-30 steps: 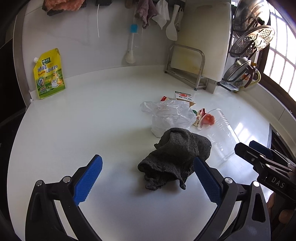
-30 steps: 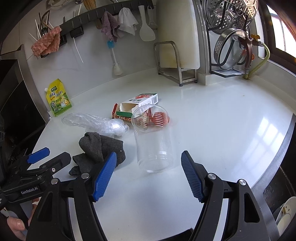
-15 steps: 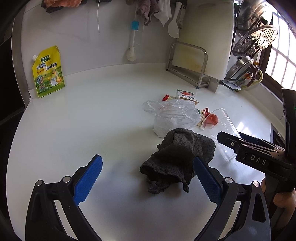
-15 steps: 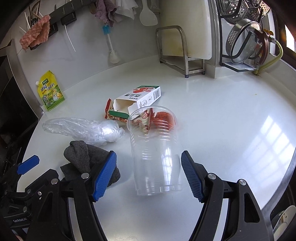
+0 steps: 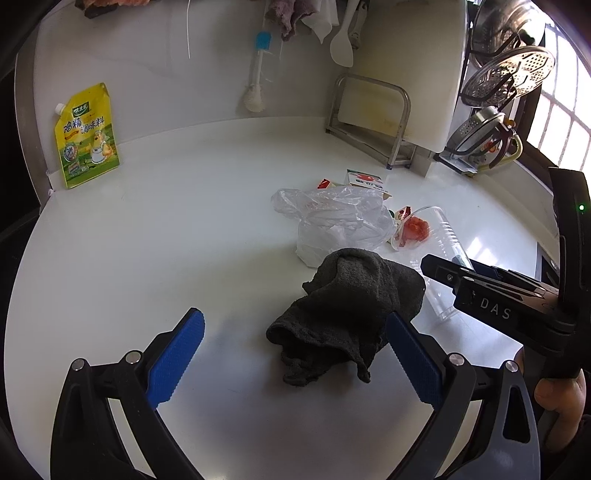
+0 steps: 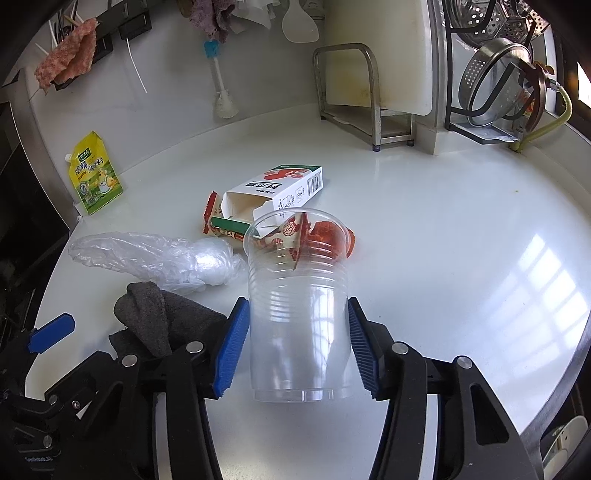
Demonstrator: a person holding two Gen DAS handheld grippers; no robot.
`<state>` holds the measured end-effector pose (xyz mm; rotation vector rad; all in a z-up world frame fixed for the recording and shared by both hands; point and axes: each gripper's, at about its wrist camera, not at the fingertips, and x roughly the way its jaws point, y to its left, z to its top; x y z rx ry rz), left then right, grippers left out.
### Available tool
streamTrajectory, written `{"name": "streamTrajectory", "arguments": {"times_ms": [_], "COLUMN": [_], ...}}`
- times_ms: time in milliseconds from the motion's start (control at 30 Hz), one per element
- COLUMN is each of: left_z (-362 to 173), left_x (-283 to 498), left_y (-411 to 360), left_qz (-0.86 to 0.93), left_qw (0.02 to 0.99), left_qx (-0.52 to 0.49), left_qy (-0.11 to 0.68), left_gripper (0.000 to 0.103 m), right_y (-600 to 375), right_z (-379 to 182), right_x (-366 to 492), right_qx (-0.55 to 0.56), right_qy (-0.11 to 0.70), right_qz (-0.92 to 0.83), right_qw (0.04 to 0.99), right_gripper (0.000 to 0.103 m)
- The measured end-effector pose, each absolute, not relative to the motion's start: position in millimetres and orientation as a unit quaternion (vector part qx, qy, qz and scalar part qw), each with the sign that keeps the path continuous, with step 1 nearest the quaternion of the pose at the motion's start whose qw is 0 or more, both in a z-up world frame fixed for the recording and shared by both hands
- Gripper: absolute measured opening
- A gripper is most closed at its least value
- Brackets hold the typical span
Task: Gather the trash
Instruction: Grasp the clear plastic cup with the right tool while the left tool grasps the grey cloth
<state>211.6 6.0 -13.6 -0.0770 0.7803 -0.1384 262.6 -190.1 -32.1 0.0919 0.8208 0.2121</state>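
A home kitchen. A white worktop runs along a wall where a rice paddle, a bottle brush and rags hang; a cutting board stands in a metal rack, strainers hang by the window, and a seasoning pouch leans upright.

**What's actually readable here**

"DAS" in pale letters on the black body of the right tongs. The yellow seasoning pouch against the wall has big Chinese print, looks like 鸡精调味料. The white carton has Chinese characters plus a barcode, too small for me to read
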Motion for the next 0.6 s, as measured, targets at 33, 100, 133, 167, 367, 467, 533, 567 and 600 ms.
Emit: {"name": "streamTrajectory", "arguments": {"times_ms": [33,100,133,167,367,467,533,567,600], "left_z": [-13.9,-14.0,-14.1,-14.1,-13.5,-16.9,-19.4,-20.6,-21.6], "left_x": [211.7,211.6,211.6,211.4,215.3,221.8,225.8,228.0,230.0], "left_y": [4.8,2.1,0.1,-2.3,-18.2,-23.3,-27.6,-29.9,-31.9], "left_qz": [-0.068,-0.072,-0.074,-0.076,-0.072,-0.062,-0.058,-0.056,-0.054], "left_qw": [0.921,0.921,0.92,0.92,0.923,0.923,0.922,0.921,0.92], "left_qx": [-0.038,-0.039,-0.039,-0.039,-0.032,-0.034,-0.034,-0.034,-0.033], "left_qy": [0.381,0.381,0.382,0.382,0.376,0.379,0.382,0.384,0.387], "left_gripper": [0.097,0.097,0.097,0.097,0.097,0.097,0.097,0.097,0.097], "right_y": [-191.6,-196.3,-199.9,-203.7,-232.8,-245.2,-252.4,-254.6,-256.7], "right_z": [-31.4,-28.5,-26.6,-24.7,-12.9,-10.6,-11.6,-12.3,-13.1], "right_x": [260.1,252.8,248.9,244.6,208.6,191.6,182.4,179.1,176.7], "right_qx": [0.047,0.054,0.059,0.063,0.091,0.109,0.121,0.125,0.127], "right_qy": [0.394,0.386,0.381,0.377,0.347,0.336,0.333,0.333,0.332], "right_qz": [0.102,0.099,0.097,0.095,0.07,0.068,0.071,0.072,0.073], "right_qw": [0.912,0.916,0.918,0.919,0.931,0.933,0.932,0.932,0.932], "right_gripper": [0.048,0.048,0.048,0.048,0.048,0.048,0.048,0.048,0.048]}}
